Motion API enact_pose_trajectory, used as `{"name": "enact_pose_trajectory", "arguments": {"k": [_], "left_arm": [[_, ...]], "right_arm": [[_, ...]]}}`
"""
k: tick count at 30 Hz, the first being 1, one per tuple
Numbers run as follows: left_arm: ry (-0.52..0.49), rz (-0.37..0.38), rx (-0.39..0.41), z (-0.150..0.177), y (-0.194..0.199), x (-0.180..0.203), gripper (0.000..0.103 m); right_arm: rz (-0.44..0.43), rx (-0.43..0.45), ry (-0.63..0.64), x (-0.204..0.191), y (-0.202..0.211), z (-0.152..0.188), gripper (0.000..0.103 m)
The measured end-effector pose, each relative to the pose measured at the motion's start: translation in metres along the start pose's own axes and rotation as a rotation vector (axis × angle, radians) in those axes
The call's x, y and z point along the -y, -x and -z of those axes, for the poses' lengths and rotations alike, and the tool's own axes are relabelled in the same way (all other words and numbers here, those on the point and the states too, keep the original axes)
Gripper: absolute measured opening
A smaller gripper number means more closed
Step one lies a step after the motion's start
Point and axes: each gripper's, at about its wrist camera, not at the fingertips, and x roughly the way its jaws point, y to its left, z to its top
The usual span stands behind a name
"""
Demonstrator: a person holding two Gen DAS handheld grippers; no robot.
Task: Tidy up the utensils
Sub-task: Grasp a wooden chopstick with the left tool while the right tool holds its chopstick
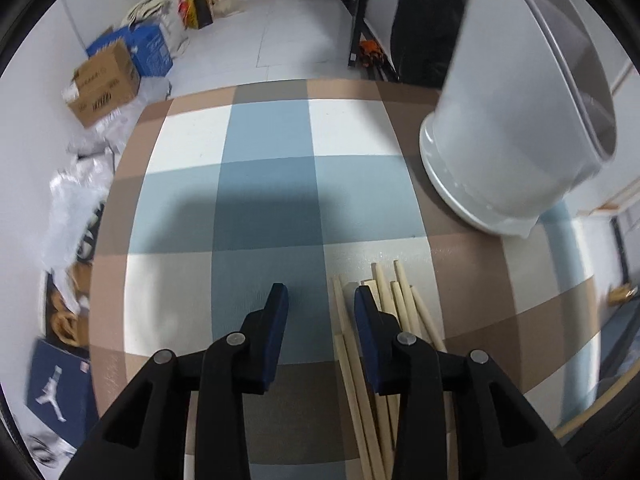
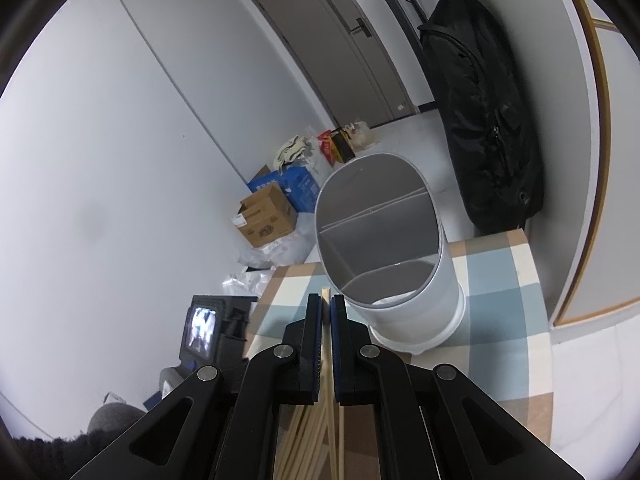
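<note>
Several pale wooden chopsticks [image 1: 400,312] lie in a loose pile on the checked tablecloth [image 1: 264,184], under and beside the right finger of my left gripper [image 1: 322,294], which is open and empty just above the cloth. A white cylindrical utensil holder [image 1: 504,128] with an inner divider stands at the right. In the right wrist view my right gripper [image 2: 326,300] is shut on one chopstick [image 2: 326,294], its tip poking out toward the holder [image 2: 400,264], close to its rim. More chopsticks [image 2: 308,436] lie below that gripper.
The table's far edge [image 1: 280,84] drops to a floor with cardboard boxes [image 1: 104,84] and plastic bags [image 1: 76,200] at the left. A black bag [image 2: 488,120] hangs by the wall behind the table. A door [image 2: 344,40] is farther back.
</note>
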Motion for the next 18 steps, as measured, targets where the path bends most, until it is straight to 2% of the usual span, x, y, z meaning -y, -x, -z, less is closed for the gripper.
{"name": "enact_pose_trajectory", "arguments": {"k": [2,4,6,9,15,18], "left_arm": [[0.009,0.002,-0.003,0.001,0.000,-0.003,0.028],[0.026,0.002,-0.006,0.001,0.000,-0.007,0.020],[0.021,0.006,-0.009,-0.002,-0.001,-0.007,0.003],[0.032,0.014,-0.013,-0.006,-0.004,-0.003,0.002],[0.107,0.103,-0.020,-0.012,-0.004,-0.009,0.000],[0.149,0.138,0.012,-0.014,0.005,-0.015,0.000]], "right_arm": [[-0.001,0.001,-0.005,0.000,0.001,-0.001,0.004],[-0.004,0.006,-0.010,0.000,0.002,-0.002,0.004],[-0.006,0.010,-0.010,0.000,0.003,-0.003,0.004],[-0.009,0.015,-0.008,0.000,0.005,-0.004,0.004],[-0.005,0.023,-0.013,0.002,0.008,-0.004,0.004],[0.002,0.030,-0.011,0.003,0.010,-0.005,0.004]]}}
